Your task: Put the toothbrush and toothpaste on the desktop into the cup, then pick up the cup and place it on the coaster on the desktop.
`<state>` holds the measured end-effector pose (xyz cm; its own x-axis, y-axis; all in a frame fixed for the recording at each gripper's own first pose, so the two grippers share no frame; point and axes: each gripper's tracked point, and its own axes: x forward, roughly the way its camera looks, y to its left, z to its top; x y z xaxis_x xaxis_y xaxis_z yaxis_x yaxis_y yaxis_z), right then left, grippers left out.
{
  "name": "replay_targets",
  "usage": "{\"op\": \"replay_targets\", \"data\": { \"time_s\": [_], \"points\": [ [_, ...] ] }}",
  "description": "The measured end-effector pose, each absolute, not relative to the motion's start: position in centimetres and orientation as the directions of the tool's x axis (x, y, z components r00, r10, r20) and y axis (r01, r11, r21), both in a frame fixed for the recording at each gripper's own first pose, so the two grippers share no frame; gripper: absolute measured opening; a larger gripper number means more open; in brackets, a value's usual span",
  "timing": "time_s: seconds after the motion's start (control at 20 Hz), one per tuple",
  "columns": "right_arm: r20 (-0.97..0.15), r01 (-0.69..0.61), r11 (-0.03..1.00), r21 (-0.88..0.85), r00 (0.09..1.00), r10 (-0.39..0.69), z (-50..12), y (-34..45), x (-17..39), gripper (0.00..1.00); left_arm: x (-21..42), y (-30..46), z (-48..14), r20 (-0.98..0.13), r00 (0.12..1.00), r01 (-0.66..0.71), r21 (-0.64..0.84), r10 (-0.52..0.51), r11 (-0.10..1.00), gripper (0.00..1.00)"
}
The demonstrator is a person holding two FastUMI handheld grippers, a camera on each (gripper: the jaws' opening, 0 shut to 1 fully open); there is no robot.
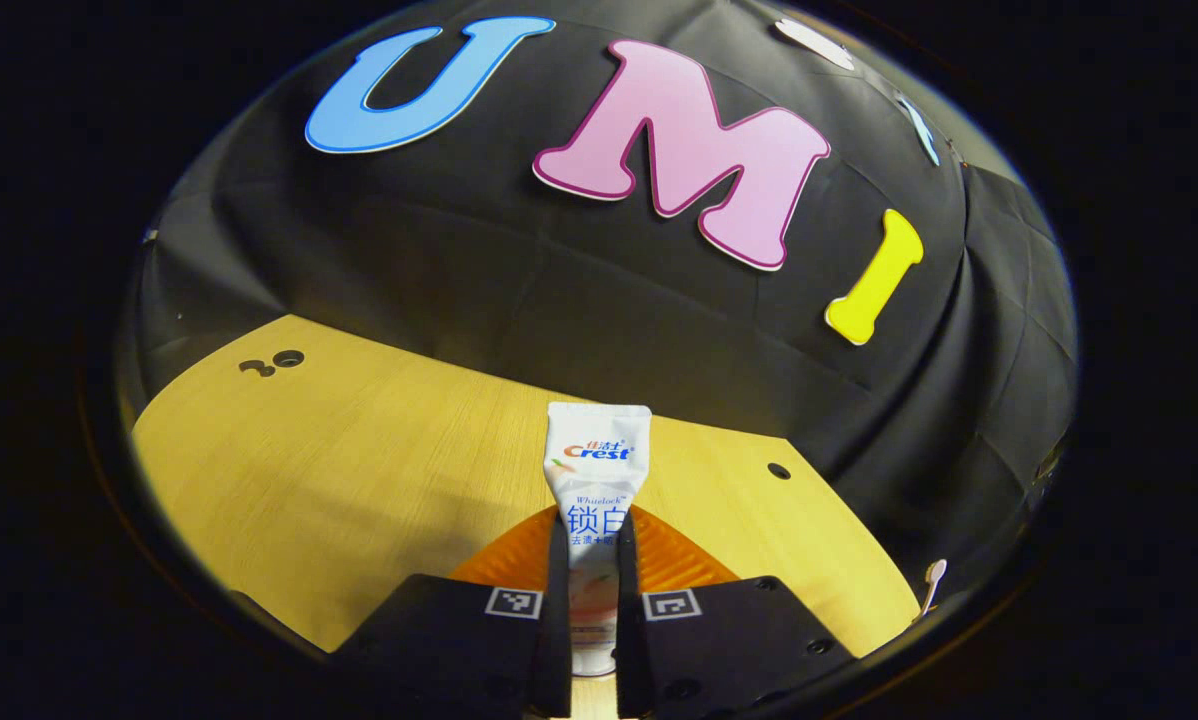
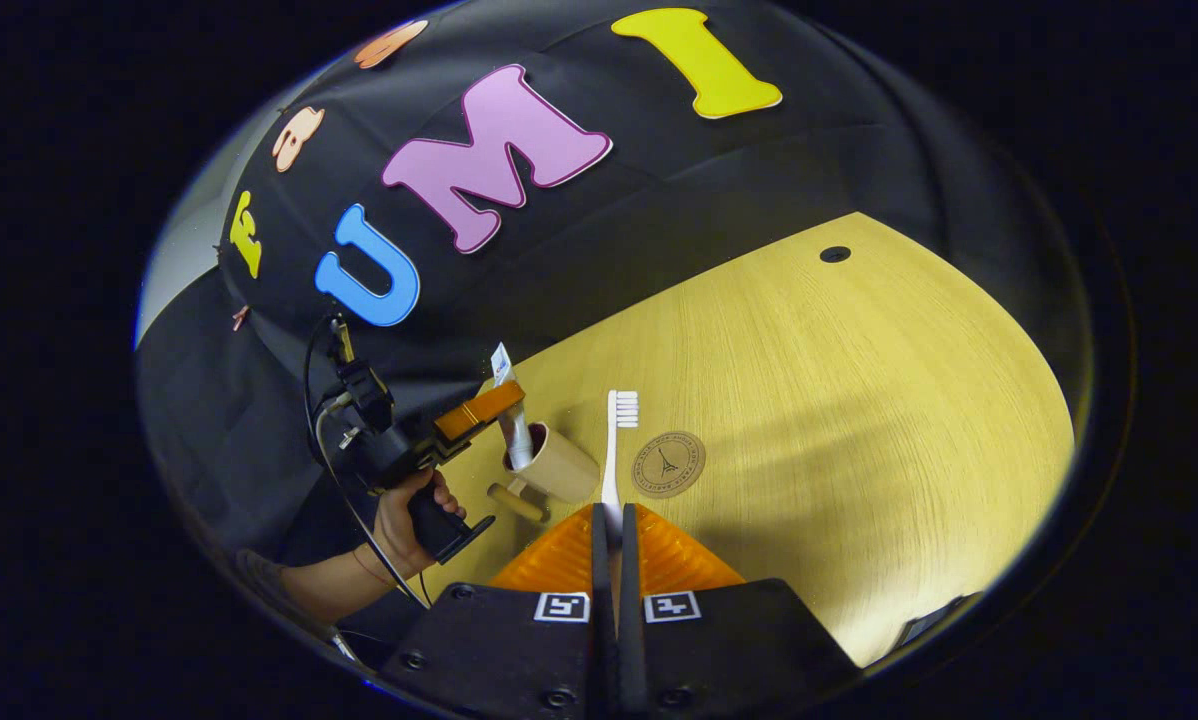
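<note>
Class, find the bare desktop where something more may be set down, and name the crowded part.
Bare: the desktop from the coaster to the holed far corner. Crowded: cup, toothbrush and coaster stand close together.

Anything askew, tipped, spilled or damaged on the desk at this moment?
Nothing stands out. The cup stands on the desktop with its handle toward the camera, beside the empty coaster. The left hand-held gripper holds the toothpaste at the cup's mouth; the right hand-held gripper holds the toothbrush. No spill or damage visible.
</note>
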<state>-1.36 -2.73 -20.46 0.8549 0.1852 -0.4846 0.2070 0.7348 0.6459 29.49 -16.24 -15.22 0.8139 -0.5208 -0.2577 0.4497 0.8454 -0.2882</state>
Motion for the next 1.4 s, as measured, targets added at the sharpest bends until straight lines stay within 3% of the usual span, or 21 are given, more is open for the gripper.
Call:
{"op": "replay_targets", "data": {
  "time_s": [0.45,0.5,0.55,0.6,0.65,0.7,0.75,0.8,0.85,1.05,1.4],
  "points": [
    [-0.466,0.235,0.732,0.64,0.876,0.126,-18.8,-1.3,-1.3,0.05,26.3,-15.2,-18.2,-0.341,0.752,0.49,-0.284,-0.564,0.824,0.33],
    [-0.463,0.237,0.731,0.64,0.878,0.12,-18.5,-1.1,-1.4,0.05,26.1,-15.2,-18.2,-0.344,0.743,0.503,-0.279,-0.574,0.818,0.43],
    [-0.459,0.239,0.729,0.641,0.881,0.115,-18.2,-0.6,-1.3,0.05,25.8,-15.2,-18.4,-0.351,0.73,0.517,-0.275,-0.586,0.81,0.44],
    [-0.455,0.24,0.728,0.642,0.884,0.11,-18.0,-0.3,-1.3,0.05,25.5,-15.1,-18.3,-0.354,0.719,0.532,-0.273,-0.598,0.802,0.35],
    [-0.452,0.242,0.729,0.641,0.886,0.104,-17.7,-0.1,-1.1,0.05,25.3,-14.8,-18.2,-0.354,0.716,0.54,-0.265,-0.602,0.799,0.48],
    [-0.446,0.242,0.729,0.64,0.89,0.096,-17.3,0.2,-0.9,0.05,25.1,-14.5,-17.8,-0.346,0.717,0.548,-0.256,-0.605,0.796,0.41],
    [-0.439,0.241,0.729,0.641,0.894,0.09,-16.9,0.4,-0.6,0.05,25.0,-14.1,-17.5,-0.341,0.718,0.552,-0.252,-0.606,0.795,0.56],
    [-0.428,0.239,0.727,0.644,0.9,0.084,-16.5,0.6,-0.4,0.05,25.1,-13.7,-17.3,-0.342,0.721,0.551,-0.244,-0.602,0.798,0.49],
    [-0.414,0.234,0.725,0.648,0.907,0.077,-15.9,0.8,0.0,0.05,24.7,-13.0,-17.1,-0.346,0.721,0.551,-0.238,-0.6,0.8,0.56],
    [-0.338,0.175,0.734,0.657,0.938,0.08,-13.0,2.3,2.2,0.05,23.1,-10.1,-16.1,-0.354,0.725,0.55,-0.221,-0.591,0.806,0.67],
    [-0.177,-0.002,0.783,0.622,0.974,0.143,-8.6,5.3,9.8,0.05,17.7,-4.6,-13.0,-0.347,0.718,0.571,-0.202,-0.604,0.795,0.68]
  ]
}}
